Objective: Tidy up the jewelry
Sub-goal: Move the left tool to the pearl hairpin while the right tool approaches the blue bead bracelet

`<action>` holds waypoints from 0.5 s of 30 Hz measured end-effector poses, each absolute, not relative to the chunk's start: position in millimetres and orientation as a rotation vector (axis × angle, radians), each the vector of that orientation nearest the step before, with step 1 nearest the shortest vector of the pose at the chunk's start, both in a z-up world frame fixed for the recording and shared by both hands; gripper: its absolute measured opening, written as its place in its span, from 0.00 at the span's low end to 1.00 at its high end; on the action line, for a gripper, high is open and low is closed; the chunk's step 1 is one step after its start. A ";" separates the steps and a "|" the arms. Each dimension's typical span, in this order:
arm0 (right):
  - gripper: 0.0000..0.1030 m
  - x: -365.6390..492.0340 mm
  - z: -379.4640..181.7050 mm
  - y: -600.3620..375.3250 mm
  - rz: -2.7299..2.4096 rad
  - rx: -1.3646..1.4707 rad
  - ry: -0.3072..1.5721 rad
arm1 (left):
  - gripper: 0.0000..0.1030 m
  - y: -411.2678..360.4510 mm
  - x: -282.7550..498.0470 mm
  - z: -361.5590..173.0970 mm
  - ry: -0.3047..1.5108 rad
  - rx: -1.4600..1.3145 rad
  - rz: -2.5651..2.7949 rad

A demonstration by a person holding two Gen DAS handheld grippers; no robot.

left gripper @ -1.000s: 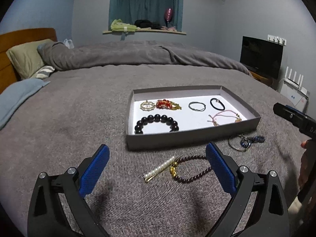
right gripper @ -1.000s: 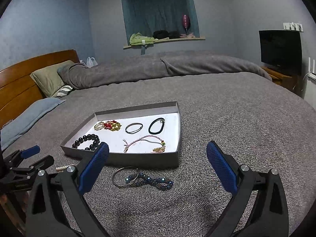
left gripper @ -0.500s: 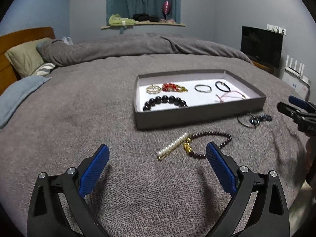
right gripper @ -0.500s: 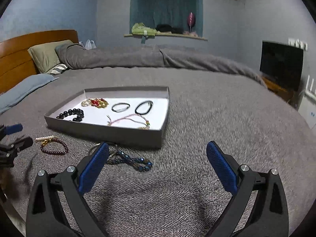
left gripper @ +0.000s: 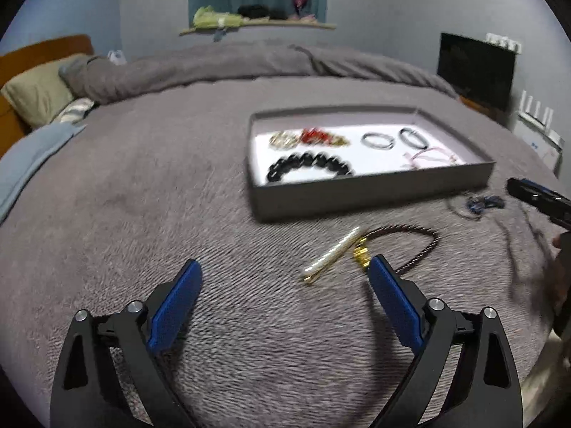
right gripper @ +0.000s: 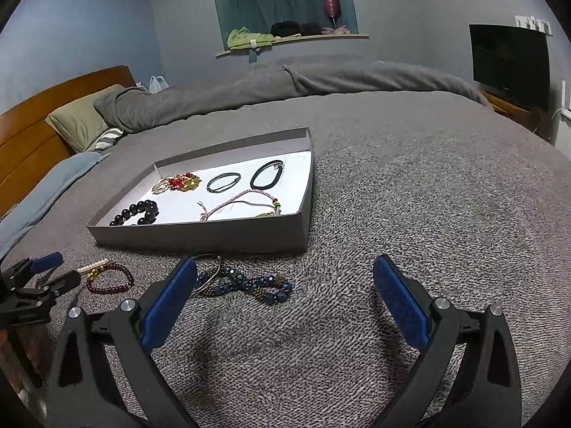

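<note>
Left wrist view: left hand-held gripper [left gripper: 282, 289] empty, jaws closing short of pearl hair clip [left gripper: 332, 255] on bed [left gripper: 142, 196]; light, stiff, slippery, best pinched mid-bar.

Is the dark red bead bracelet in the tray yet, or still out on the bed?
Out. The dark red bead bracelet lies on the grey blanket in front of the tray, beside a pearl clip; neither gripper holds it.
</note>
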State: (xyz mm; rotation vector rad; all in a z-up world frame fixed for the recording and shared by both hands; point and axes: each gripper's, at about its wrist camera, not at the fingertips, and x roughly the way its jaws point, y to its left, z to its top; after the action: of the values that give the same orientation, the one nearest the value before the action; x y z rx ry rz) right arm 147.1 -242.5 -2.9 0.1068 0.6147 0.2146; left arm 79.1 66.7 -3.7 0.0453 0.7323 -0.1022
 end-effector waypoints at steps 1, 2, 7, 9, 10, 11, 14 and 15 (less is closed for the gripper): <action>0.95 147.4 -3.3 -242.1 0.215 0.107 0.618 | 0.79 67.3 82.1 -5.9 0.750 0.054 -0.097; 0.95 147.7 -3.5 -242.0 0.215 0.108 0.619 | 0.76 66.4 83.7 -6.7 0.758 0.067 -0.097; 0.95 148.2 -3.3 -242.4 0.221 0.115 0.619 | 0.64 55.1 93.9 -7.4 0.774 0.105 -0.142; 0.95 148.2 -3.4 -243.0 0.222 0.117 0.620 | 0.64 49.6 97.1 -8.6 0.784 0.119 -0.172; 0.95 148.1 -3.5 -243.4 0.223 0.119 0.621 | 0.63 47.4 98.7 -9.1 0.788 0.127 -0.182; 0.95 148.1 -3.5 -243.9 0.224 0.120 0.621 | 0.61 46.8 99.8 -9.3 0.792 0.126 -0.190; 0.95 148.4 -4.1 -243.8 0.233 0.121 0.626 | 0.41 47.1 103.6 -10.3 0.808 0.101 -0.235; 0.95 148.1 -3.9 -243.5 0.235 0.119 0.627 | 0.31 46.7 103.8 -10.9 0.811 0.098 -0.245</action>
State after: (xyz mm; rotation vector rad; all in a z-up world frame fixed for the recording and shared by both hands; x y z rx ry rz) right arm 148.1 -243.5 -3.9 0.1193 0.6269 0.2350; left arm 103.8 46.7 -10.9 0.0977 0.8114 -0.2451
